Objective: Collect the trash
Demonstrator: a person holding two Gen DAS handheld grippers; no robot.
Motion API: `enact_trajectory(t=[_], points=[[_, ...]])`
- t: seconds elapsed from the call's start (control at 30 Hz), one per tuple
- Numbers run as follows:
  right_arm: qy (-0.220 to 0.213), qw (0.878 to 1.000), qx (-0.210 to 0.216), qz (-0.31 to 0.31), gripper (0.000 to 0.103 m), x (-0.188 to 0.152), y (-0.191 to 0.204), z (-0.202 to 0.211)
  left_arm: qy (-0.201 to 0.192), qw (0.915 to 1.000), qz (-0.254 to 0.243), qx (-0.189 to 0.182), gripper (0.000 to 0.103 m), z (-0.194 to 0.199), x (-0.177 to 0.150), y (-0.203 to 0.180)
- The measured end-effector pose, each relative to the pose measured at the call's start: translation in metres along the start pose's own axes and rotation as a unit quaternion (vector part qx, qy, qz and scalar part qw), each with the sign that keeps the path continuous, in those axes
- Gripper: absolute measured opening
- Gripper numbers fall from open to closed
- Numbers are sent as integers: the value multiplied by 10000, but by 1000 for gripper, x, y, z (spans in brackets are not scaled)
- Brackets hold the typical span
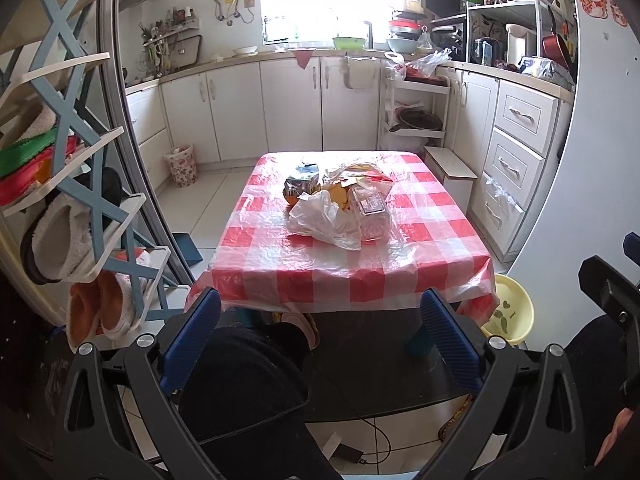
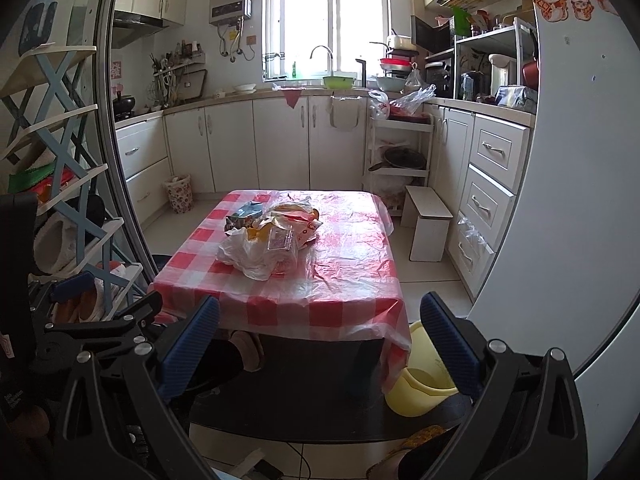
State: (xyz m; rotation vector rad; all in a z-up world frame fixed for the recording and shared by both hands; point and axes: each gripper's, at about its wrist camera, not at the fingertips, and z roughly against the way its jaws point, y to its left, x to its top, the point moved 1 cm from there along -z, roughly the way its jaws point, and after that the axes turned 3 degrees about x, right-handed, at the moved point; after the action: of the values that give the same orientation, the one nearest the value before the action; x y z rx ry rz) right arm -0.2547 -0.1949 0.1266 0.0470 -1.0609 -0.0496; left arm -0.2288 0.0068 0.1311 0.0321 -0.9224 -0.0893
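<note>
A pile of trash sits on the red-and-white checked table (image 1: 320, 272) (image 2: 344, 280): a crumpled white plastic bag (image 1: 324, 220) (image 2: 244, 252), a clear plastic package (image 1: 370, 210) (image 2: 282, 240), a dark snack bag (image 1: 300, 186) (image 2: 244, 214) and yellow wrappers (image 1: 360, 172) (image 2: 296, 214). My left gripper (image 1: 320, 320) is open and empty, held short of the table's near edge. My right gripper (image 2: 320, 324) is open and empty, also short of the near edge. The left gripper's body shows at the left of the right wrist view.
A floral waste bin (image 1: 182, 165) (image 2: 179, 193) stands on the floor by the cabinets at far left. A yellow stool (image 1: 510, 312) (image 2: 420, 376) is at the table's near right corner. A shoe rack (image 1: 80, 160) stands left. A white step stool (image 2: 428, 220) is right.
</note>
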Motion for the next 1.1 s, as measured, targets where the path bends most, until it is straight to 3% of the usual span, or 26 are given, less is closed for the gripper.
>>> enact_trajectory(t=[1.1], points=[[79,10000,25,-56,96,2,2,3,-141,9998,83,70,96,6,1,3]])
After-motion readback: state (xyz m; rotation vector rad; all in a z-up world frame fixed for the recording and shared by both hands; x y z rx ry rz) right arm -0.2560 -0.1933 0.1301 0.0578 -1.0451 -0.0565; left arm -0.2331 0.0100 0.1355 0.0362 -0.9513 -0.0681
